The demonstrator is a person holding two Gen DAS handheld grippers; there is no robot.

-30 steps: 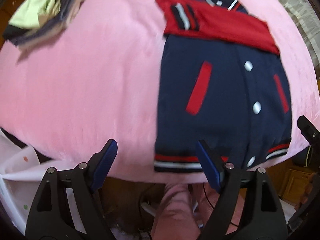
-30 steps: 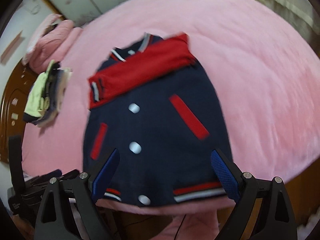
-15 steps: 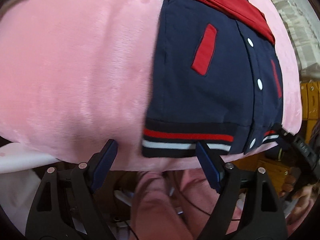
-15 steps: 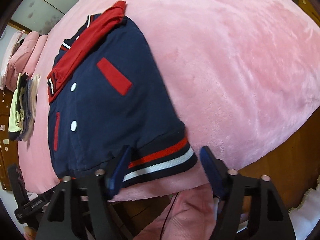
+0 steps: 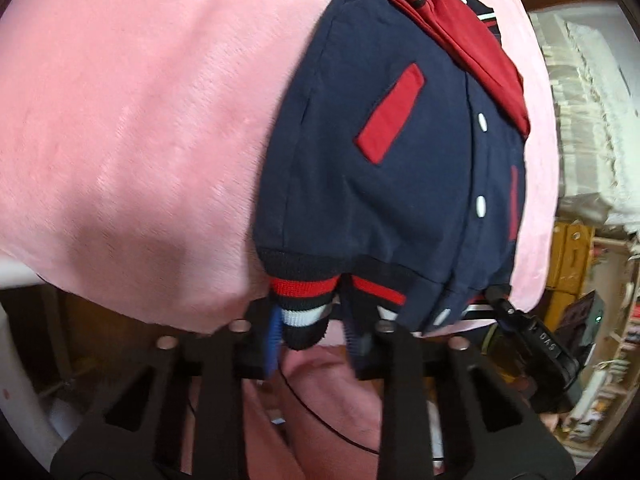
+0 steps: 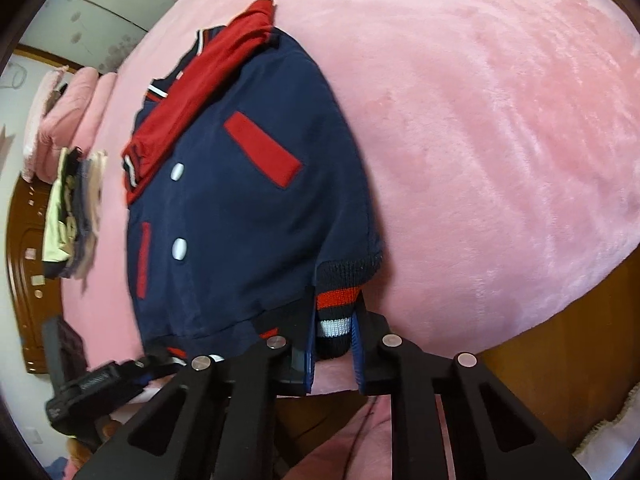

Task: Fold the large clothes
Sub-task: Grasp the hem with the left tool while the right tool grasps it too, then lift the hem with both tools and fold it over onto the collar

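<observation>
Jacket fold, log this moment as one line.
stage: hem grasp | left gripper: just closed on jacket hem corner | right gripper: just closed on other hem corner | jacket: flat on pink blanket

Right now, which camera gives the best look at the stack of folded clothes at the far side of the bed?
The right wrist view: the stack of folded clothes lies on the pink blanket left of the jacket, though blurred. The left wrist view does not show it at all, only jacket and blanket.
</observation>
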